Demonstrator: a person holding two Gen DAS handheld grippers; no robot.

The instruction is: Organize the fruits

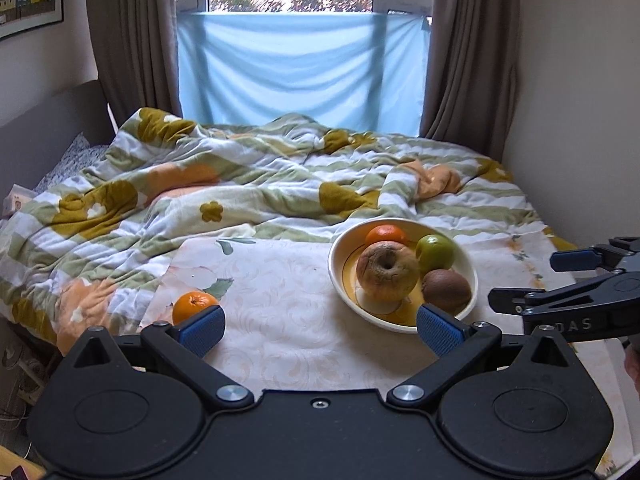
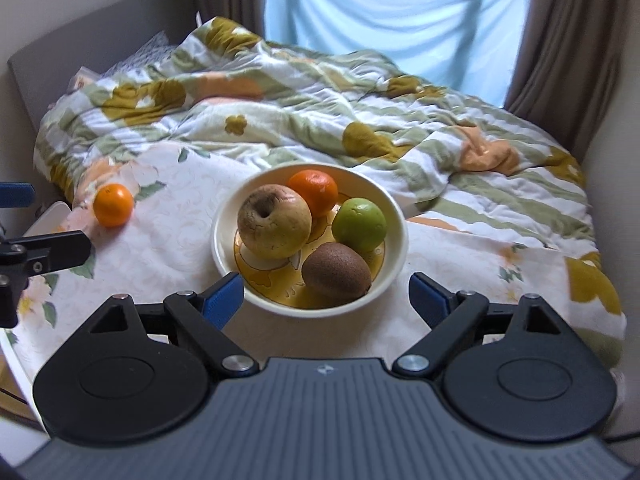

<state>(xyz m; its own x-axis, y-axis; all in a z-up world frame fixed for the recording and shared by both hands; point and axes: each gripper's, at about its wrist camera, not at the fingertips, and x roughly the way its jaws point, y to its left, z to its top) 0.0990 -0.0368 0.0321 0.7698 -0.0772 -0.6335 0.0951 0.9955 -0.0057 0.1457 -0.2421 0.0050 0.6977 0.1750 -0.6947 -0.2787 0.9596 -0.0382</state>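
While both claws gape empty, the left claw [image 1: 321, 330] pad half hides the loose orange [image 1: 194, 307]

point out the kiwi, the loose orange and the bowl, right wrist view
kiwi [image 2: 336, 274]: right wrist view, middle of its brown skin.
loose orange [image 2: 113, 205]: right wrist view, centre of the peel.
bowl [image 2: 394, 216]: right wrist view, bare right rim.

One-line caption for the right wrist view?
Open right tool above a bowl holding four fruits; one orange left outside.
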